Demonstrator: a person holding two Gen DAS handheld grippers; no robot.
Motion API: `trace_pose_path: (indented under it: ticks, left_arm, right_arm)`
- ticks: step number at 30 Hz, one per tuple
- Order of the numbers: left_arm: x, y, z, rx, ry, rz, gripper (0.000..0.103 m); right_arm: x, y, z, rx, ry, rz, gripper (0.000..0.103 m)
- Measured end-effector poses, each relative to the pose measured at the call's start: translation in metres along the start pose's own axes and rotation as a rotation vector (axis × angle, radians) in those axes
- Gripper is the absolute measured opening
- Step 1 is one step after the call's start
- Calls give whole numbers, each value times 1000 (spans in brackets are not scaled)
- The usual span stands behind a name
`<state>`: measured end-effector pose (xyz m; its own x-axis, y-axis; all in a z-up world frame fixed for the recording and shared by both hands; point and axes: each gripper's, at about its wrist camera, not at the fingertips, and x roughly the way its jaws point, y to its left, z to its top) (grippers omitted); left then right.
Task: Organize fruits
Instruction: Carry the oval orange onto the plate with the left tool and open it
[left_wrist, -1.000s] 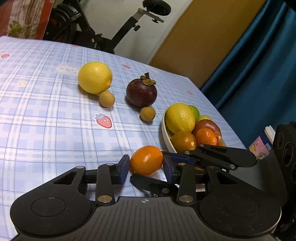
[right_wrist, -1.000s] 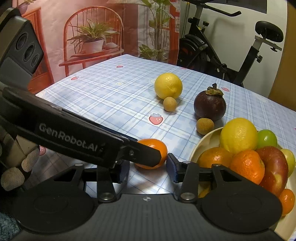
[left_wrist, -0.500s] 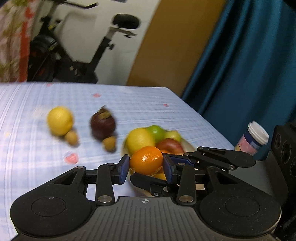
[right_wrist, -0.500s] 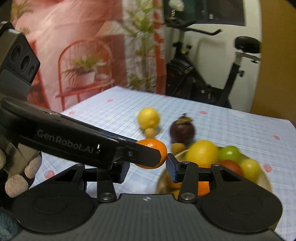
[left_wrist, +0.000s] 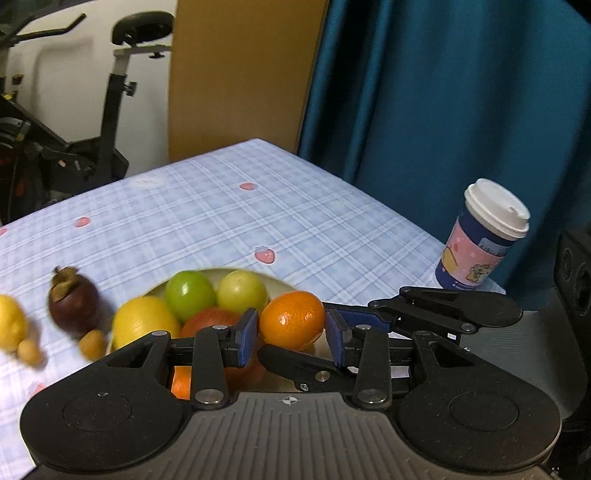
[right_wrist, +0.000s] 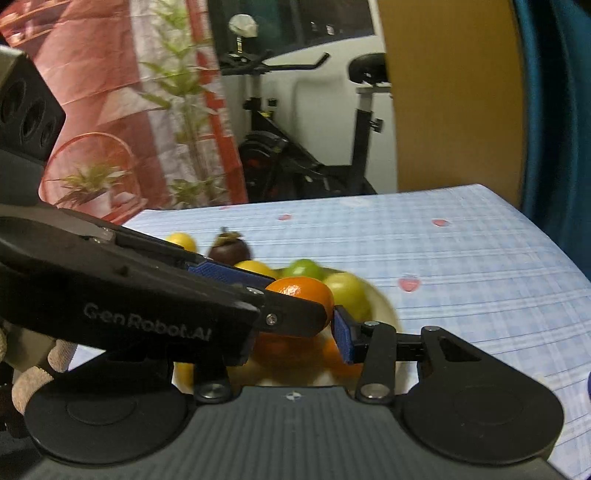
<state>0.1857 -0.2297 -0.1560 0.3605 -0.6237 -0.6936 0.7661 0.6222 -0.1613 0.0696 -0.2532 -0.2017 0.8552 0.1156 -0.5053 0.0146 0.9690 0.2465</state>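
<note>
We have the orange (left_wrist: 291, 319) pinched from four sides at once: our left gripper (left_wrist: 291, 332) clamps it between its blue pads (left_wrist: 248, 336), and our right gripper (right_wrist: 295, 325) closes on the same fruit crosswise, one black finger of the left tool lying across the right camera's view. Neither set of jaws has widened or narrowed over the last second, so the double grip is steady.

What has changed is the place. A second ago the orange sat low over the checked tablecloth (left_wrist: 229, 221), just beside the bowl (right_wrist: 384, 310); now we carry it up and across, and it hangs above the heaped fruit, over the red apple (left_wrist: 210, 319) and in front of the two green fruits (left_wrist: 190, 295). The scene behind has swung too: the lidded paper cup (left_wrist: 484, 240) at the table's edge against the teal curtain (left_wrist: 443, 110) has come into the left view. We judge the carry nearly done; what remains is to lower the orange onto the pile and let go, gently, since the heap is rounded and it could roll off.

Outside the bowl the mangosteen (left_wrist: 72, 302), a lemon (left_wrist: 11, 326) and two small tan longans (left_wrist: 92, 344) wait on the cloth, all blurred.

Writing: "GenRobot.AI" (right_wrist: 146, 326) reads in pale letters on the left tool's finger. The cup's sleeve shows cartoon figures, its print too small to read
</note>
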Motion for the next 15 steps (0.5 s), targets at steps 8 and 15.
trace_pose_path:
  ticks: [8, 15]
  left_arm:
    - [32, 1, 9, 17, 41, 14, 42]
    - [34, 5, 9, 25, 26, 23, 42]
  right_arm:
    - [20, -26, -1, 37, 20, -42, 45]
    - [28, -29, -4, 37, 33, -48, 47]
